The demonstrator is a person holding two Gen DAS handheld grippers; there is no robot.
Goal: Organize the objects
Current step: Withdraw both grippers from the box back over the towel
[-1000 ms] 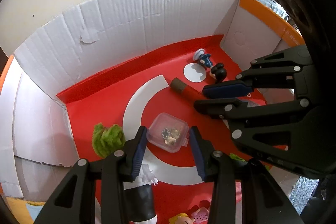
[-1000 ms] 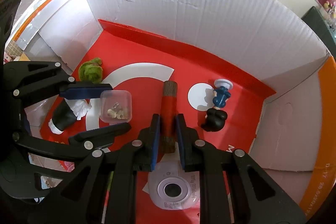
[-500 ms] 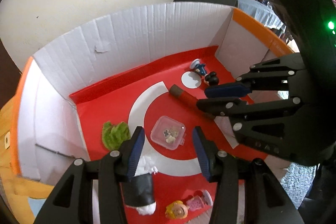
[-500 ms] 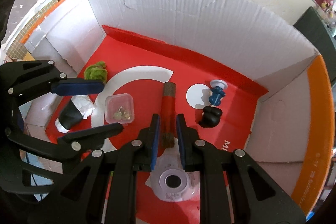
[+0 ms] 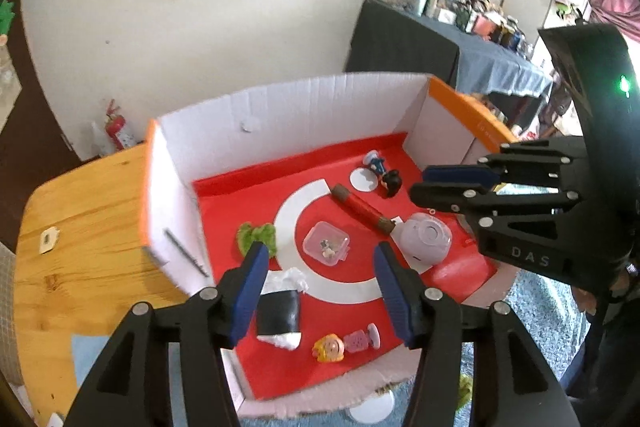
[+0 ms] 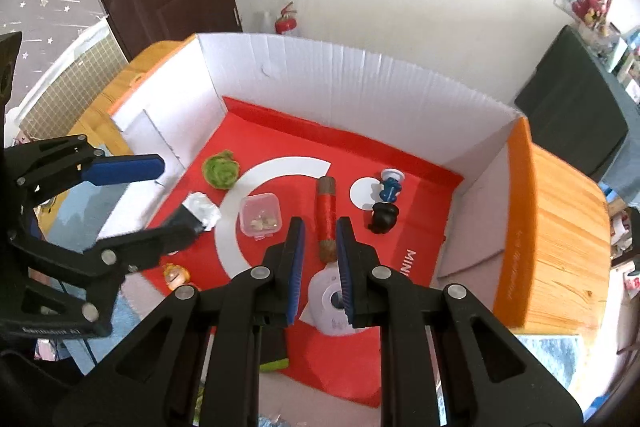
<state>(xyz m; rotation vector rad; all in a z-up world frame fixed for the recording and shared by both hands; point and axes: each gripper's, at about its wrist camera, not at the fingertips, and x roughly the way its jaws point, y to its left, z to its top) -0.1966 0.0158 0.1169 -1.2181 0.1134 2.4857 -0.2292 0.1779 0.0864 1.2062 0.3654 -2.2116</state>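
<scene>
A red tube (image 6: 326, 217) with brown ends lies in the white-walled box (image 6: 340, 87), beside a clear case (image 6: 260, 214) of small bits. Both the left tongs (image 5: 318, 279) and the right tongs (image 6: 320, 259) hang above the box, spread apart and empty.

Inside the open box (image 6: 360, 99), the tube (image 6: 326, 217) lay at the middle of the floor. The lidded container (image 6: 260, 214) sat just to its left, with the leafy toy (image 6: 221, 171) behind that, nearer the back wall. Right of the tube lay two small figurines (image 6: 386, 203), possibly touching. The round camera (image 5: 426, 237) sat at the tube's near end.
</scene>
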